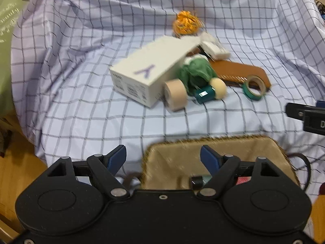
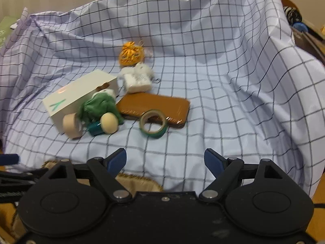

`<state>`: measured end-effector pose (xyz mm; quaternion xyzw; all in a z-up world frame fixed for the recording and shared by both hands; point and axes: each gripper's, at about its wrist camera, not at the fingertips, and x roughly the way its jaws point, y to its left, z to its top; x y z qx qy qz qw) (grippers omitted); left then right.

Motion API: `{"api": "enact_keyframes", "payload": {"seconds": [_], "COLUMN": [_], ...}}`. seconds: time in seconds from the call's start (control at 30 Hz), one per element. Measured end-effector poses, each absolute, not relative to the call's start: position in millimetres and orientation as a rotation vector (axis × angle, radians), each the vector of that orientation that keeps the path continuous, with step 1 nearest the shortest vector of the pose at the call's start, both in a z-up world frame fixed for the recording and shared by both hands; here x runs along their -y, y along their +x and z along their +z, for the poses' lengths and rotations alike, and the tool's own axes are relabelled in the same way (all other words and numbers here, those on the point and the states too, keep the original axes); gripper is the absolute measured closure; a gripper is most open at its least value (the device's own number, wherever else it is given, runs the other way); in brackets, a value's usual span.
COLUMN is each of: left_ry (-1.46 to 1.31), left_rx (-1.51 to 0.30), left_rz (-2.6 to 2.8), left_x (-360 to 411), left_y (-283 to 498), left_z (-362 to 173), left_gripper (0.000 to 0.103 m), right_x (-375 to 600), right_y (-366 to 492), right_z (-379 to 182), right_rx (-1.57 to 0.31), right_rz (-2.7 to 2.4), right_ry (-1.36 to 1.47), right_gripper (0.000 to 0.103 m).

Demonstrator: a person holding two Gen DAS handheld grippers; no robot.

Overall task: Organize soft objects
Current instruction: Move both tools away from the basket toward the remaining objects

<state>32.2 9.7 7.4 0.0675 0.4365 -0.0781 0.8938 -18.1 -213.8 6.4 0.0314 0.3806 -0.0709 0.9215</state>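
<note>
Both tongs wide, empty; green cloth bundle (image 2: 97, 106) lies ahead-left of right gripper (image 2: 165, 161), ahead-right of left gripper (image 1: 163, 158), neither clearly nearer

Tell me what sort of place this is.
Probably a room in a home, set up for a sorting task: a checked cloth draped over furniture, a wooden floor beside it, and a lined woven basket for small household items.

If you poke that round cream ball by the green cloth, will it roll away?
Probably a little. The cream ball looks round and smooth, so it should roll easily. But it sits against the green cloth and teal cap, which may stop it. It looks light, perhaps foam or wood.
</note>
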Motion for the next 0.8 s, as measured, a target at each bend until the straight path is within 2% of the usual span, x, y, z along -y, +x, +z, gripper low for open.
{"api": "enact_keyframes", "payload": {"seconds": [0.23,0.8], "left_ry": [0.147,0.221], "left_rx": [-0.852,-0.760], "left_rz": [-0.061,0.088], "left_x": [-20,-31], "left_y": [52,66], "left_z": [7,-2], "left_gripper": [0.026,0.025], "right_x": [223,225], "right_y": [-2,17], "right_z": [-2,-37], "right_rx": [-0.748,-0.835], "right_rz": [-0.225,-0.211], "right_ry": [0.005,-0.008], "right_gripper": [0.018,0.018]}}
